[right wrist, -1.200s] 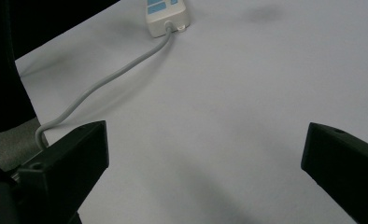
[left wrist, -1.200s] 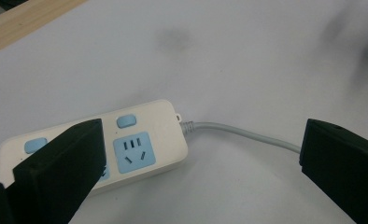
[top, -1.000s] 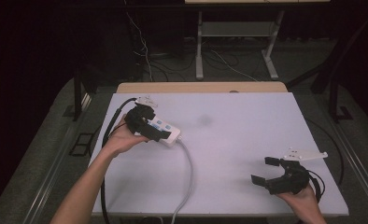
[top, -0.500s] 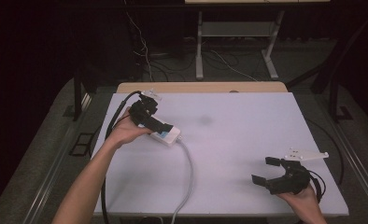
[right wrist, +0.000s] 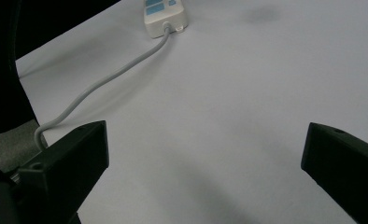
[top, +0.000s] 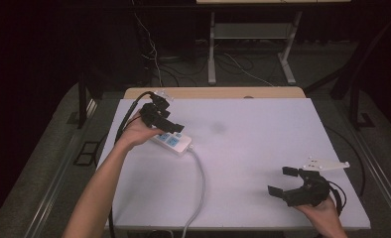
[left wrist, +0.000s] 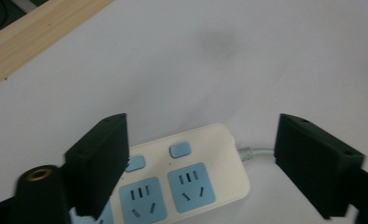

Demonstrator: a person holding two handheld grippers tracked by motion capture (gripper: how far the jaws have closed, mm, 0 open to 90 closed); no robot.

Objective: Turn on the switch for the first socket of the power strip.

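Observation:
A white power strip with blue sockets lies on the white table at the back left. Its grey cable runs to the front edge. My left gripper hovers over the strip's left part, held by a hand. In the left gripper view the strip lies below and between the jaws of the left gripper, which stand wide apart and hold nothing. My right gripper rests open at the front right, with bare table between its jaws. The right gripper view shows the right gripper facing the strip's cable end.
A wooden board borders the table's back edge. A faint dark smudge marks the table's middle. Behind the table stands a metal desk frame with loose wires on the floor. The table's right half is bare.
My left gripper has shifted a little toward the back of the table over the strip. The strip and the right gripper have stayed in place.

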